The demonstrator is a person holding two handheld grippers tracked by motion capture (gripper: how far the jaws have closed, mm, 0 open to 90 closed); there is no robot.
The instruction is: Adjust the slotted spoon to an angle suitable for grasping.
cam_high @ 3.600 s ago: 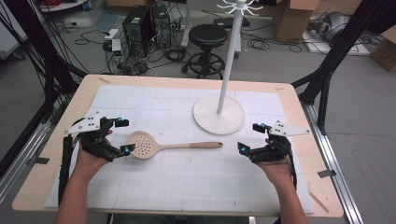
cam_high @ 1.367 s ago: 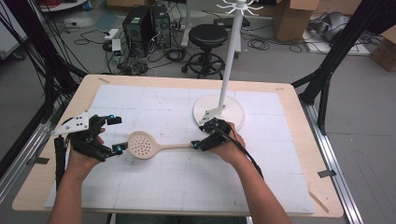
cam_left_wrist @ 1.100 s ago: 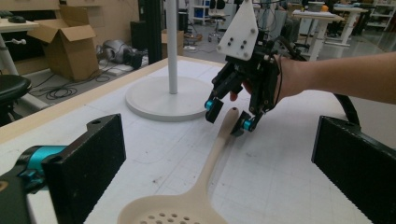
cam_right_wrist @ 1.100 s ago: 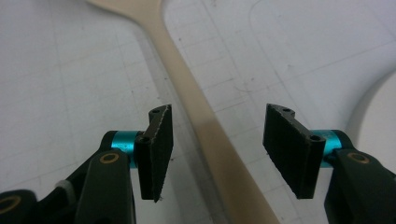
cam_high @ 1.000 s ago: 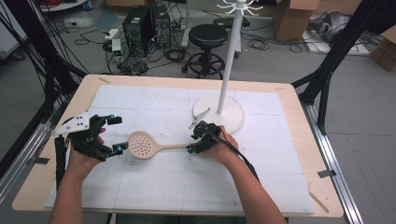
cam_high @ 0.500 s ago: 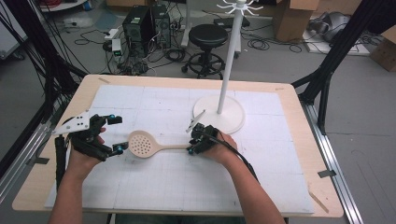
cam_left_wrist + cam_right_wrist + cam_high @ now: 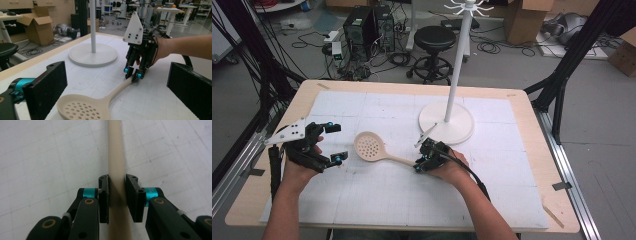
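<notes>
On the table (image 7: 532,125) lay a mat (image 7: 377,200), and on the mat a slotted spoon (image 7: 377,150) lay flat near the middle, its bowl to the left and its handle running right and nearer. The stand (image 7: 447,122) stood on the far right of the spoon. The left gripper (image 7: 334,142) was left of the bowl. The right gripper (image 7: 421,162) sat at the handle's end, one jaw on each side. Behind the table a stool (image 7: 434,42) stood on the floor.
</notes>
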